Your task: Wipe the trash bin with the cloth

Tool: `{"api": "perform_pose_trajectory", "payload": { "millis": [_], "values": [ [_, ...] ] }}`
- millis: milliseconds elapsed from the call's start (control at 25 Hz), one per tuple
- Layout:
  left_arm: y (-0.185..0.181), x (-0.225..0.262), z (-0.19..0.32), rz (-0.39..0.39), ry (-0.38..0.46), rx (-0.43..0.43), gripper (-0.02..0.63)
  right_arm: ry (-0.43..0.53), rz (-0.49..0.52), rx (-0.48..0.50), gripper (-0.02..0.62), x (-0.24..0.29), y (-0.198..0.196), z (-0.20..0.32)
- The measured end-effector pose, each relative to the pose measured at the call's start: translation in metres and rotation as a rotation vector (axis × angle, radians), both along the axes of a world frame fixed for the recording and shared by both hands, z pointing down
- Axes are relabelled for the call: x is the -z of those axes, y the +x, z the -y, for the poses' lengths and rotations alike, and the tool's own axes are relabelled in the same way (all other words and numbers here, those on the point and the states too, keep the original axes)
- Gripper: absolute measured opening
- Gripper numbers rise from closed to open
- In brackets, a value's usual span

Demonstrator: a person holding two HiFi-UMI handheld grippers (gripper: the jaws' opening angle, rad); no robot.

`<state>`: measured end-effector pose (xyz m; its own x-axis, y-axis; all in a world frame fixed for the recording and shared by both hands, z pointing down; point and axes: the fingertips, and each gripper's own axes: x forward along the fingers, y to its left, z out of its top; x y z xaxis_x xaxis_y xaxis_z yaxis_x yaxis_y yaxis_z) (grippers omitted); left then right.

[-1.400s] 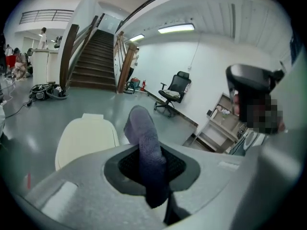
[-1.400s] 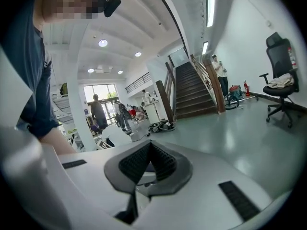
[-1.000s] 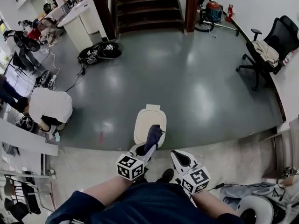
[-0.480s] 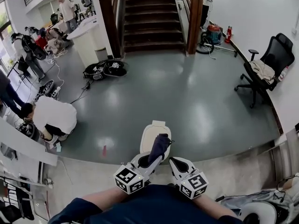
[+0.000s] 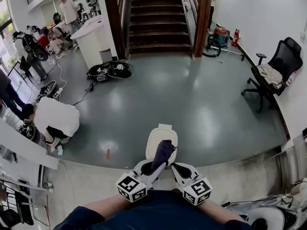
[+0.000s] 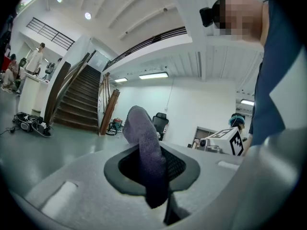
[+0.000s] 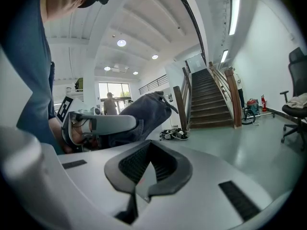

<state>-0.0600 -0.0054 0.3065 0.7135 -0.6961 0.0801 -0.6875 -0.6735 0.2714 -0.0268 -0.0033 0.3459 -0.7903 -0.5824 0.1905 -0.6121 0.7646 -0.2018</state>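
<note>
A cream trash bin [image 5: 161, 134] with a closed lid stands on the grey floor right in front of me. My left gripper [image 5: 152, 166] is shut on a dark purple-grey cloth [image 5: 163, 152], which sticks up from the jaws over the near end of the lid. In the left gripper view the cloth [image 6: 143, 140] rises between the closed pads of that gripper [image 6: 152, 169]. My right gripper [image 5: 178, 169] is just right of it, shut with nothing in it [image 7: 144, 171]. From the right gripper view, the cloth [image 7: 146, 113] and the left gripper [image 7: 103, 124] are close by on the left.
A person in white [image 5: 56, 119] crouches at the left by cables. Dark bags [image 5: 109, 71] lie near a white counter [image 5: 91, 38]. Stairs [image 5: 157, 18] rise at the back, with a red vacuum [image 5: 221, 35] beside them. An office chair [image 5: 277, 67] stands at the right.
The head view has tilted up, so more of the stairs and room shows. Both grippers sit a little lower in the frame. The cloth stays in the left gripper over the bin lid.
</note>
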Motion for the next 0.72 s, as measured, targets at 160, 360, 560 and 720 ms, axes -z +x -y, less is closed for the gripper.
{"api": "perform_pose_trajectory", "payload": {
  "millis": [160,360,560,720],
  "values": [
    [-0.0009,-0.0002,-0.0023,0.002,0.002,-0.005,0.054,0.002,-0.001,0.000,0.005,0.0010,-0.0027,-0.0015],
    [-0.0003,-0.0022,-0.0053,0.000,0.003,-0.007,0.054,0.003,-0.002,-0.001,0.005,-0.0007,-0.0025,-0.0047],
    [-0.0016,-0.0014,-0.0057,-0.005,0.001,-0.005,0.054,0.000,-0.007,-0.001,0.005,-0.0003,-0.0029,-0.0054],
    [-0.0022,-0.0031,-0.0070,-0.007,-0.004,-0.009,0.054,-0.002,-0.009,-0.001,0.005,-0.0010,-0.0047,-0.0071]
  ]
}}
